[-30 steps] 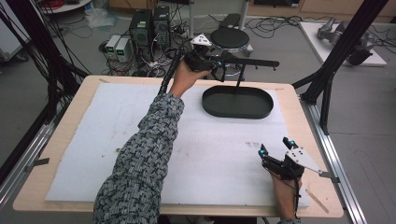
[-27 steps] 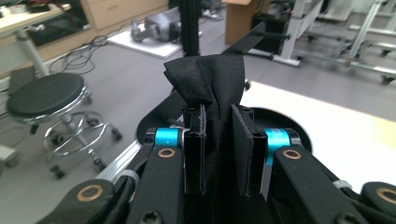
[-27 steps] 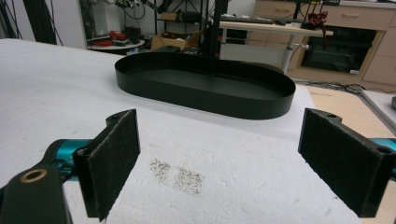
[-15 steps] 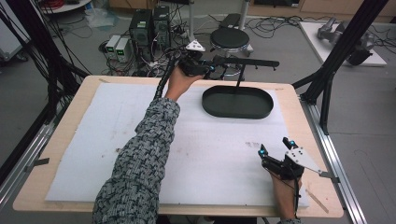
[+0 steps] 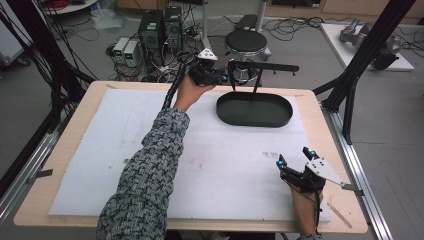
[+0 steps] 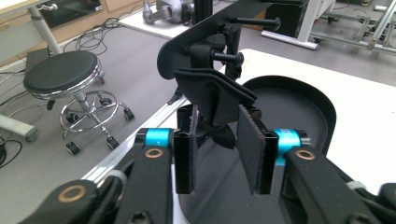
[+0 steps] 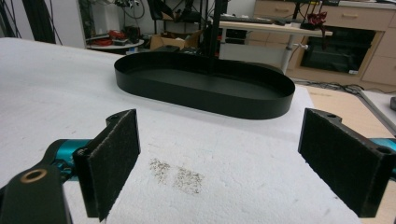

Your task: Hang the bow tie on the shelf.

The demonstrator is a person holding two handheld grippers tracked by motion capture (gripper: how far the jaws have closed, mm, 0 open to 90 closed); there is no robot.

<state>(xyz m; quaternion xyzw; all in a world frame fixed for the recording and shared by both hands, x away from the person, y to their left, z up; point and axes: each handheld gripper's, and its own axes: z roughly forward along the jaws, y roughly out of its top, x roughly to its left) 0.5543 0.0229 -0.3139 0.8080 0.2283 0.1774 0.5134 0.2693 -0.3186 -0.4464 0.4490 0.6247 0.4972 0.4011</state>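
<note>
Moved since earlier: left claw (image 6: pixel 219 156), lowered slightly at rack (image 5: pixel 262 67), jaws just opening. Black cloth (image 6: pixel 212 100): hung on 1 peg, between loosened pads, directly ahead. Right claw (image 5: pixel 295 167): apart, resting on bench (image 5: pixel 65 150), far off.

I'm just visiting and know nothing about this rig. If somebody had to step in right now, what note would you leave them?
Left gripper: up at the rack's left end; its jaws have just been opening, and the black cloth hanging on a peg sits between the pads, no longer squeezed.
Right gripper: open, holding nothing, low over the white mat near the table's front right.
Black oval tray: on the mat under the rack, nothing in it.
Done: cloth looks hung on its peg.
Left: probably draw the left gripper back without snagging the cloth.
</note>
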